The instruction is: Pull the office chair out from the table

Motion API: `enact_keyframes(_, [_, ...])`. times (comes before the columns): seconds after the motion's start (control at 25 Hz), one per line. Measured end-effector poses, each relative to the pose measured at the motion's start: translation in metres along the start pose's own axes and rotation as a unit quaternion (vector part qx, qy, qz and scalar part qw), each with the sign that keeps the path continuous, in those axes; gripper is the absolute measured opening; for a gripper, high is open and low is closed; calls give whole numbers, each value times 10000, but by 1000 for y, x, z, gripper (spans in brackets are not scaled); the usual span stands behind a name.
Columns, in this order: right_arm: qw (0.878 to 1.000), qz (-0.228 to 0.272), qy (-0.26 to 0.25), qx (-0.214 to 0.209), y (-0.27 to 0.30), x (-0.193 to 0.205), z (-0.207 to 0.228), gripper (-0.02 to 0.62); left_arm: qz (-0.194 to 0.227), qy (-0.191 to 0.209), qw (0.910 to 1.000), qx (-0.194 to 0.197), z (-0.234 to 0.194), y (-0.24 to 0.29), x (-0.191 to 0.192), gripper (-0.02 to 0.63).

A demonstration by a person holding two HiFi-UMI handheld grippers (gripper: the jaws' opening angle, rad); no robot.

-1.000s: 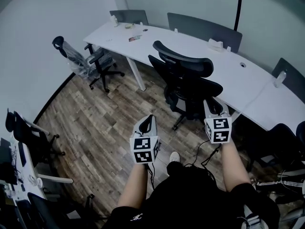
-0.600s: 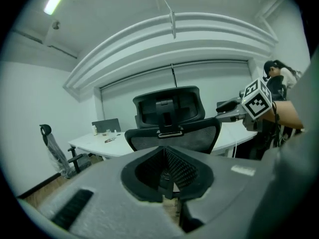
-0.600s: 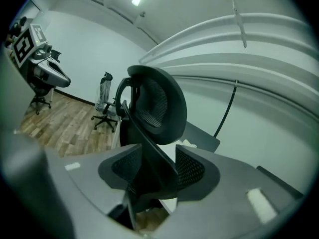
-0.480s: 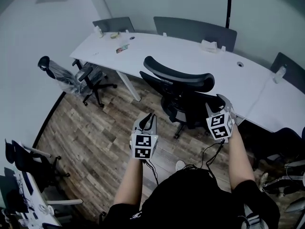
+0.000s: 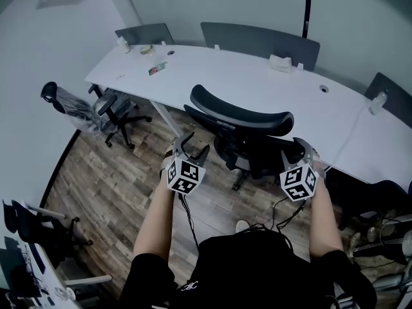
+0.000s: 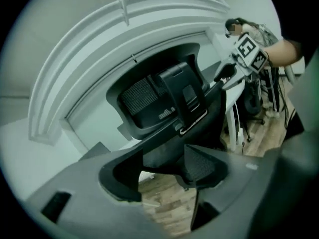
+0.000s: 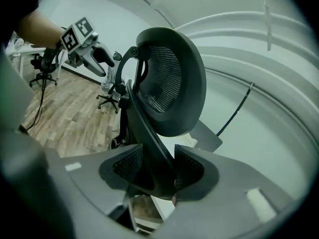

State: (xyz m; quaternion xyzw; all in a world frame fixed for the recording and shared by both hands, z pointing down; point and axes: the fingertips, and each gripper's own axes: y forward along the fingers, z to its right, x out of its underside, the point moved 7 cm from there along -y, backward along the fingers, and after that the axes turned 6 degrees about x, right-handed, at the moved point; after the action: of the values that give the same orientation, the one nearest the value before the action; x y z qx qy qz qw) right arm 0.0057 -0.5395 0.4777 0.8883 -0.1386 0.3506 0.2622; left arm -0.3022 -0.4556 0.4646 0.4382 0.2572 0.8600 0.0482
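Note:
The black mesh office chair (image 5: 248, 131) stands just off the curved white table (image 5: 212, 66), with its back toward me. My left gripper (image 5: 191, 148) hovers by the chair's left side, jaws opening and wide apart. In the left gripper view (image 6: 162, 166) only the chair's dark underside and the floor show between the pads. My right gripper (image 5: 302, 154) is at the chair's right side. In the right gripper view (image 7: 158, 171) its jaws are closing, and the chair's back frame (image 7: 149, 133) runs between the pads.
A second office chair (image 5: 106, 105) stands at the left by the table's end. Grey partition panels (image 5: 261, 40) line the table's far edge and small items (image 5: 156, 68) lie on it. Cables (image 5: 283, 208) trail over the wood floor. More chairs (image 5: 32, 221) are at the lower left.
The left gripper has moved left and up beside the chair, rolled, and opened from shut. The right gripper has settled at the chair's right side.

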Motion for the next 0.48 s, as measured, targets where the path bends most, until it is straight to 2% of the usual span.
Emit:
enact_keyframes(0.16, [9999,19,137,32,1,0,2,209,-355,1076,9934,-162,-39,26,3,276])
enact_keyframes(0.28, [9998,51,184,53,2,0,3,210,-668,1430,9872,-217,-69,48,10,276])
enact_keyframes(0.48, [9996,-3,277,8,3,-2,0,211,-1144,2008,9729,99,-94,78,27,276])
